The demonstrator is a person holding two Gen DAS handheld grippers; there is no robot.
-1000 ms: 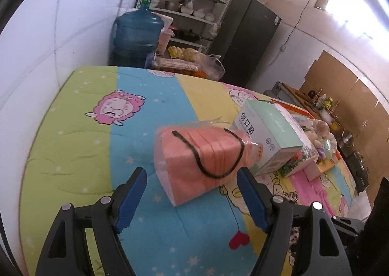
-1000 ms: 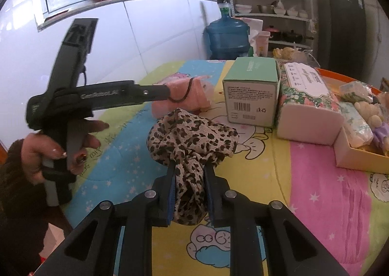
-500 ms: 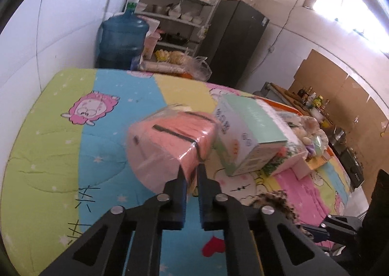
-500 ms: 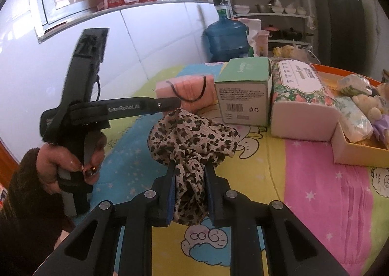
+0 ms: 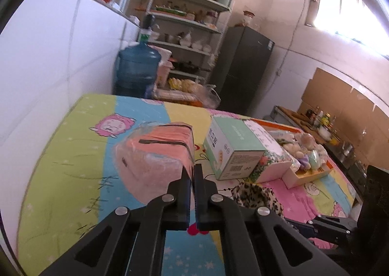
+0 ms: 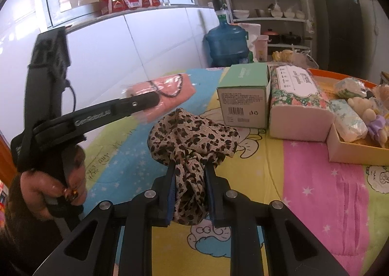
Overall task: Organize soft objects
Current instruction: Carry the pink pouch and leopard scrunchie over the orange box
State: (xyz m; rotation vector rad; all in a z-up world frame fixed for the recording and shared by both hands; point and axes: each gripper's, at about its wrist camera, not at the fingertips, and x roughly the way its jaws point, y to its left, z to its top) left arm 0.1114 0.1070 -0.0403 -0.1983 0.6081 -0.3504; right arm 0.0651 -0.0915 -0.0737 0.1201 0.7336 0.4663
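Observation:
A pink pack in clear wrap (image 5: pixel 158 151) with a black cord hangs just above the cartoon bedsheet, and my left gripper (image 5: pixel 192 169) is shut on the wrap at its near right corner. The right wrist view shows the same pack (image 6: pixel 175 88) raised at the tip of the left gripper (image 6: pixel 153 100). My right gripper (image 6: pixel 189 166) is shut on a leopard-print cloth (image 6: pixel 192 134) that bunches up above its fingers. The cloth (image 5: pixel 255 195) also shows low in the left wrist view, right of the left gripper.
A green box (image 6: pixel 243 96) and a floral tissue pack (image 6: pixel 296 91) stand behind the cloth. A cardboard tray (image 6: pixel 352 151) with plush toys and packets lies at the right. A hand (image 6: pixel 53 178) holds the left gripper's handle. A white wall runs along the left.
The left jaws closed on the pink pack's wrap and lifted it off the sheet, tilting it. The right gripper kept still with the leopard cloth.

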